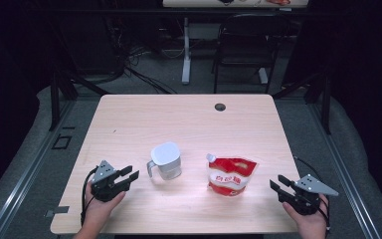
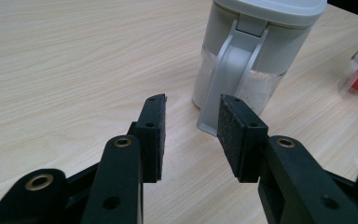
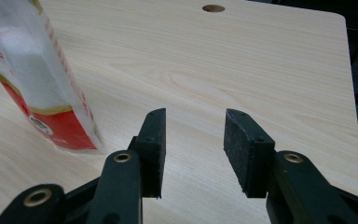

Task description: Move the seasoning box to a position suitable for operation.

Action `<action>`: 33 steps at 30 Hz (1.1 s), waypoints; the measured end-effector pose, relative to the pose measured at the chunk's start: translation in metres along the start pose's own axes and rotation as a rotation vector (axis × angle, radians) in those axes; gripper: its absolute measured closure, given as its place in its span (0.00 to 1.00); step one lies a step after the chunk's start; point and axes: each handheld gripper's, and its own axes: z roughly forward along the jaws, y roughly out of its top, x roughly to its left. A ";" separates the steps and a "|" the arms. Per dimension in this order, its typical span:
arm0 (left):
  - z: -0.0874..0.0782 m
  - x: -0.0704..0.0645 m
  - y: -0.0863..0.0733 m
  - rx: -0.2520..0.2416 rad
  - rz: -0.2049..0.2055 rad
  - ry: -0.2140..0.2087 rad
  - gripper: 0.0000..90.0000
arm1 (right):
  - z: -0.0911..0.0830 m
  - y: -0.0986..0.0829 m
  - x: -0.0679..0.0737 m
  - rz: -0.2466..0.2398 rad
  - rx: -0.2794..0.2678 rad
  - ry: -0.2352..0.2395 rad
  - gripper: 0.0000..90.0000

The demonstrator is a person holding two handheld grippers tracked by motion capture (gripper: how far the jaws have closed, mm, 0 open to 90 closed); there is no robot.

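Observation:
A grey lidded jug [image 1: 166,161] with a handle on its left side stands upright near the middle of the wooden table [image 1: 189,119]. White grains show through its clear wall [image 2: 256,88]. A red and white spouted pouch [image 1: 230,175] stands to its right, also at the left edge of the right gripper view [image 3: 37,88]. My left gripper [image 1: 131,174] is open, just left of the jug's handle [image 2: 226,74], with nothing between its jaws [image 2: 191,126]. My right gripper [image 1: 276,183] is open and empty, to the right of the pouch [image 3: 193,135].
A round cable hole [image 1: 220,107] sits near the table's far edge. Beyond the table stand a dark chair [image 1: 243,45] and a white desk leg [image 1: 186,50]. Bare wood lies behind the jug and pouch.

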 end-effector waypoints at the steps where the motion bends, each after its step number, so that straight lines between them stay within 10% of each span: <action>1: 0.001 -0.001 0.000 0.001 -0.002 0.004 0.69 | 0.000 0.000 0.000 -0.003 -0.003 -0.003 0.66; 12: 0.011 -0.012 0.002 0.016 0.016 0.006 0.63 | -0.004 0.000 0.004 -0.031 -0.008 0.002 0.66; 21: 0.020 -0.020 0.008 -0.004 -0.051 -0.023 0.68 | 0.001 0.002 0.004 -0.038 -0.001 0.015 0.65; 33: 0.049 -0.034 0.012 0.032 -0.004 0.067 0.66 | 0.003 0.003 0.004 -0.038 -0.004 0.021 0.65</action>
